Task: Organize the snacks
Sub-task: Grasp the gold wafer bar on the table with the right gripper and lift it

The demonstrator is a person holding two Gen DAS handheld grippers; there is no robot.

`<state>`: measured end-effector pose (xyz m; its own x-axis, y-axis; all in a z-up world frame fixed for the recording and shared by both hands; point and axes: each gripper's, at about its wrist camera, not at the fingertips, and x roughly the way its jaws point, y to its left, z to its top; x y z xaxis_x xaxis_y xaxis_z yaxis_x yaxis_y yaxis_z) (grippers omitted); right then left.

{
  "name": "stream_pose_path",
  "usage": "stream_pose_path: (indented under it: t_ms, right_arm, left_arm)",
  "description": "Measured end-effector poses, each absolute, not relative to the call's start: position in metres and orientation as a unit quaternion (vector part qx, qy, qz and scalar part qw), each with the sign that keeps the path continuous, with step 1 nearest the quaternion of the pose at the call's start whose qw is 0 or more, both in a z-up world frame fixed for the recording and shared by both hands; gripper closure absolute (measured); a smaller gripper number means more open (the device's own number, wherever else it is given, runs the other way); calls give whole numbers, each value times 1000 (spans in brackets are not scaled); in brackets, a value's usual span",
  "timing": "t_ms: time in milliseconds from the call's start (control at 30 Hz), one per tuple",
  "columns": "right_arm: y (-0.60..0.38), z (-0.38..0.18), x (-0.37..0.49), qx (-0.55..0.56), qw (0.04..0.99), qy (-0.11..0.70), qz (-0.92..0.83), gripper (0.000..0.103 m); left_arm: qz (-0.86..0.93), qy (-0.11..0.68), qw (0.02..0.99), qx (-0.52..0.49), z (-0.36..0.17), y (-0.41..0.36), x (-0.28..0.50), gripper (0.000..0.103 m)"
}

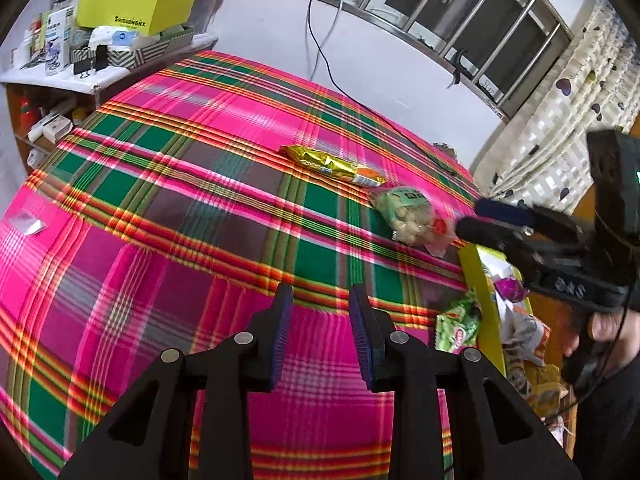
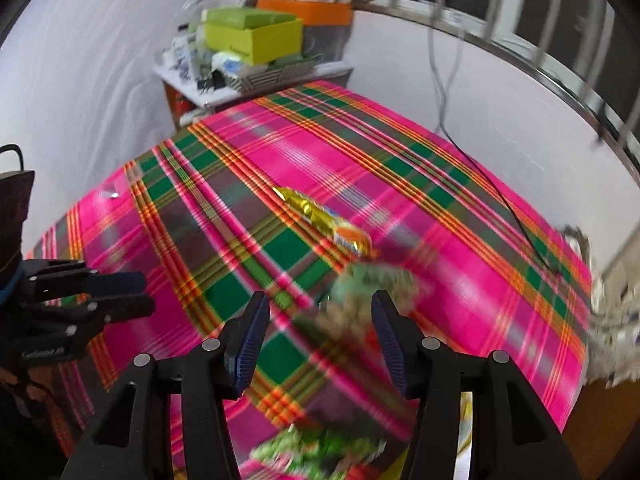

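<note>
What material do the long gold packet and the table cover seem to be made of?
Gold packet: likely metallised plastic foil, glossy, since its creases give bright reflections. Table cover: apparently woven fabric with a slight sheen; the plaid stripes look woven in, though printed plastic sheet is possible.

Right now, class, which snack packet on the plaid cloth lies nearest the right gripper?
The pale green bag of round snacks, just ahead of the right gripper. The gold wrapper lies farther away.

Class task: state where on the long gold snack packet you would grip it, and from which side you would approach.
Grip the gold snack packet at its middle, jaws across its narrow width, coming from above: it lies flat on the plaid cloth, long and slim, ends tapering.
</note>
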<state>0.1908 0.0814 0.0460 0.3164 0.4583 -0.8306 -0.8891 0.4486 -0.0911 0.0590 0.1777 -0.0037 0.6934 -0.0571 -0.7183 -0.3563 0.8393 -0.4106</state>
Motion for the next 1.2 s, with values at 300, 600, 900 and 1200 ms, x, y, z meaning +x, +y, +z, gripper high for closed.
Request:
stream_pose_path:
  t_ms: [300, 600, 900, 1200]
  right_arm:
    - [147, 22, 232, -357, 711, 387, 467, 51]
    - [180, -23, 265, -394, 676, 430, 451, 51]
    - [197, -34, 264, -383, 672, 443, 454, 83]
    - [184, 31, 235, -321, 710, 391, 490, 83]
  left_arm:
    - [82, 398, 870, -279, -19, 194, 74, 73]
    - [85, 409, 859, -297, -35, 206, 81, 73]
    - [90, 412, 854, -303, -38, 209, 81, 73]
    - [90, 403, 861, -299, -29, 206, 81, 73]
